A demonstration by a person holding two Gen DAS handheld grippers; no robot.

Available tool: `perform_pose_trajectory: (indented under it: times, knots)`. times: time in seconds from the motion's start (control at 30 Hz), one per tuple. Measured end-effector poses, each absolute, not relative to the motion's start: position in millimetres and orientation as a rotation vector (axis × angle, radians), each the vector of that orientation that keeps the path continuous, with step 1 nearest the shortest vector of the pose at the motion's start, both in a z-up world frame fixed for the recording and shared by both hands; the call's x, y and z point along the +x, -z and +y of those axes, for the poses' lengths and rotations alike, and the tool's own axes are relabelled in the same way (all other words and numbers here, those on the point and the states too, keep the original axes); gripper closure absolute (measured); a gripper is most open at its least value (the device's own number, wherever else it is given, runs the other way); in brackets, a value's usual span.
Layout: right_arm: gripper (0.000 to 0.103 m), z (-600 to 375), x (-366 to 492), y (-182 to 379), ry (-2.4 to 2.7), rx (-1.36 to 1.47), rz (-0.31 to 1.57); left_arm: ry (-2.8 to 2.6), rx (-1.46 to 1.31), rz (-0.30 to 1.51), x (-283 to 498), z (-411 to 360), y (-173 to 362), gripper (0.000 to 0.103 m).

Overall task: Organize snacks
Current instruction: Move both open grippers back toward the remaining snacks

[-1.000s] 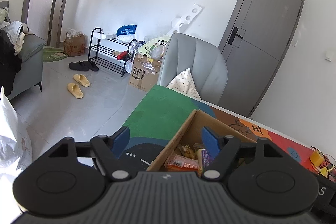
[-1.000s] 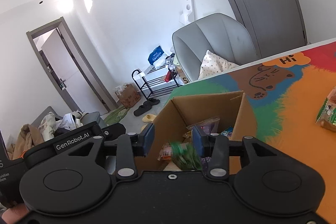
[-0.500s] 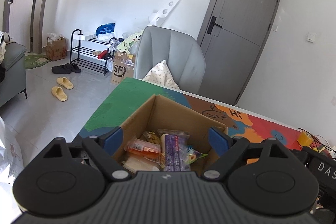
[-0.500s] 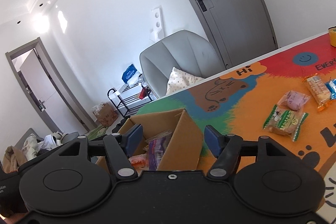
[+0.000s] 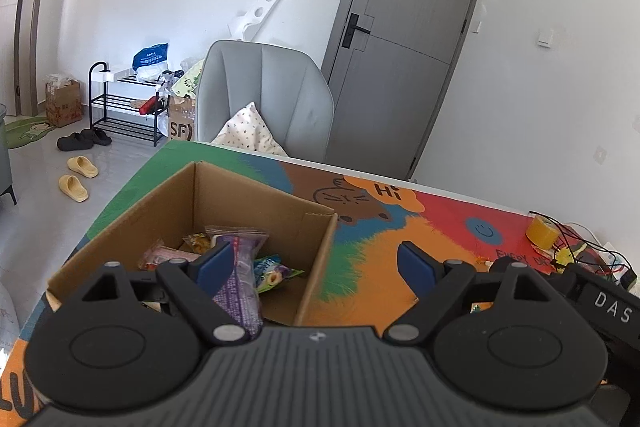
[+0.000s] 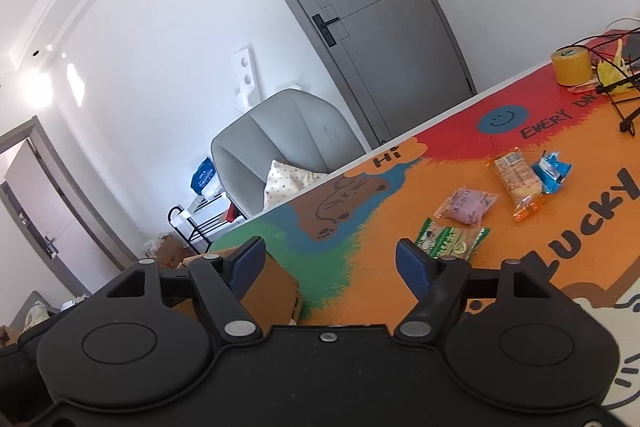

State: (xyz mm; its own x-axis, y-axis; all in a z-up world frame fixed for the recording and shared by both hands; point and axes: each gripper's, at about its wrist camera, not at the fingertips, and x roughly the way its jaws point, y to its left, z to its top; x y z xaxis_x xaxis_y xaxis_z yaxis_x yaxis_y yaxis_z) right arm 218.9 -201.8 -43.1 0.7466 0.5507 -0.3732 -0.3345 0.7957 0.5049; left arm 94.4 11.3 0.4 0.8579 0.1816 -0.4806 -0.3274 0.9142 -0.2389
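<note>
Right wrist view: right tongs (image 6: pixel 330 263) just opened wide, empty, leaving box (image 6: pixel 264 291); next, grab green packet (image 6: pixel 450 241)

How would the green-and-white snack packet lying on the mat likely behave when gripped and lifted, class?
The green-and-white packet lies flat with crimped ends, so it is probably light and would flex. Its glossy wrapper may slip between pads. The contents look like wafers or crackers, so hard squeezing might crush them.

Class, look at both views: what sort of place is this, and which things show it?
Most likely a home living or entry room: a grey armchair with a cushion, a shoe rack, slippers on the tiled floor.
</note>
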Motion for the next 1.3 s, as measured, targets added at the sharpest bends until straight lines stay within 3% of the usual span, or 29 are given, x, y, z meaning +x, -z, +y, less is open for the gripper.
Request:
perform_pose_trajectory:
  times: [0.77,1.3]
  knots:
    - [0.024,-287.4,245.2,80.7,-0.354,0.533,0.559,-0.164,-0.235,0.552,152.8,-69.2,25.8,0.015]
    - [0.034,-317.4,289.6,110.1,-0.285,0.562,0.618,-0.168,-0.221,0.647,212.6,-102.2,61.6,0.015]
